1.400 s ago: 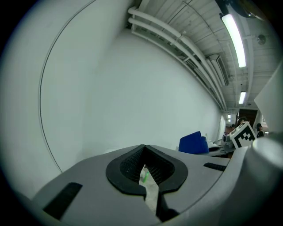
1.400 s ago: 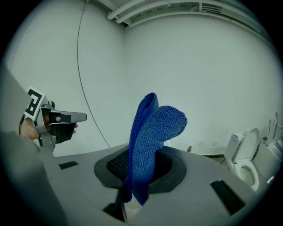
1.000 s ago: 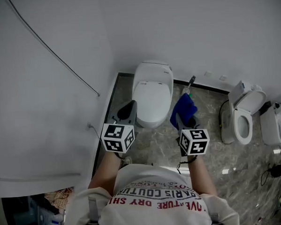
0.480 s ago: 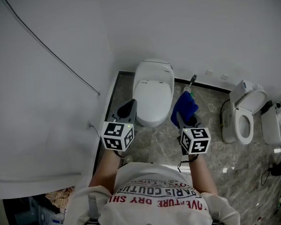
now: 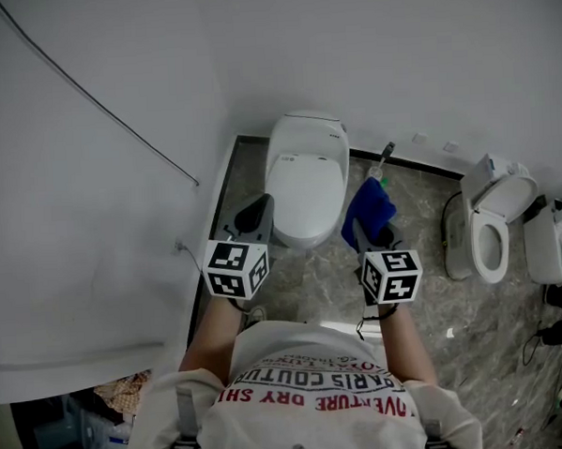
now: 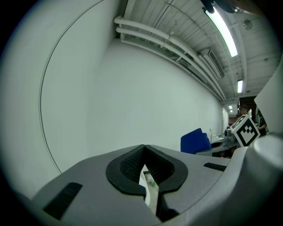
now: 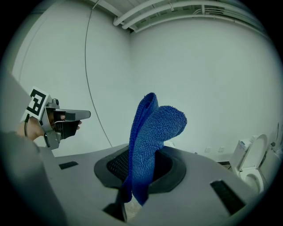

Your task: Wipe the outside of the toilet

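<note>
Almost nothing has shifted since the earlier frames: both grippers keep their stations before the toilet, whose lid is down. Left gripper: jaws closed together, nothing between them, near the bowl's left side. Right gripper: jaws clamped on a blue cloth, which stands up beside the bowl's right side. Contact with the toilet cannot be confirmed.
</note>
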### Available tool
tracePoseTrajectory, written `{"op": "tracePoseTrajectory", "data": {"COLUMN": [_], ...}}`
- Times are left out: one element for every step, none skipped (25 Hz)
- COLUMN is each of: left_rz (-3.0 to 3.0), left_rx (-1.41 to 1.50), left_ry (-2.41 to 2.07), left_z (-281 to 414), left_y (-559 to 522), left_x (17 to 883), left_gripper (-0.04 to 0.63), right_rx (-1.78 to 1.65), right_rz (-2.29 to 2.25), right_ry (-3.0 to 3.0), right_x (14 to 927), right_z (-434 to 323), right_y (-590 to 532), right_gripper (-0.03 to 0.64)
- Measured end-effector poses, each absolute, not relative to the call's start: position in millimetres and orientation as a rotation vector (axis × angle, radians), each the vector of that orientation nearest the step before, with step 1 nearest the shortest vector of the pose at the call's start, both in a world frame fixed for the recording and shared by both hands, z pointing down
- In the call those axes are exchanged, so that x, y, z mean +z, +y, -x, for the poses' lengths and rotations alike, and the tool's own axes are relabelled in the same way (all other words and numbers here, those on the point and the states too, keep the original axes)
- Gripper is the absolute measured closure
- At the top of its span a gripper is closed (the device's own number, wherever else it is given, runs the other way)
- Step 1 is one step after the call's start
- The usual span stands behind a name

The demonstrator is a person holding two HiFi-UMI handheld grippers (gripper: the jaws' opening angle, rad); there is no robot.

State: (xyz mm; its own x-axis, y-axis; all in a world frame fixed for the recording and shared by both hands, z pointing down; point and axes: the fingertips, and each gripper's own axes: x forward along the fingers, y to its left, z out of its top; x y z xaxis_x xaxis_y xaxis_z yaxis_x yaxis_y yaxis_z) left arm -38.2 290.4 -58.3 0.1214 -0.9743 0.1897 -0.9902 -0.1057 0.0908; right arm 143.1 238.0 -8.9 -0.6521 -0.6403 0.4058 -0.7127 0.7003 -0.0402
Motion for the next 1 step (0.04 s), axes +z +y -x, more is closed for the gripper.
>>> {"op": "tracePoseTrajectory", "data": {"left_rz": [-2.197], "left_rx": [0.121], "left_ry": [-1.959], "left_z": [38.3], "left_y": [289.2], "left_x": [-58.1], "left_gripper": [0.589], "right_rx": [0.276], "right_rz": [-1.054], "right_ry": [-2.547], "right_x": [-8.7], "right_z": [-142.8], "right_y": [236.6], "right_gripper": [0.541]}}
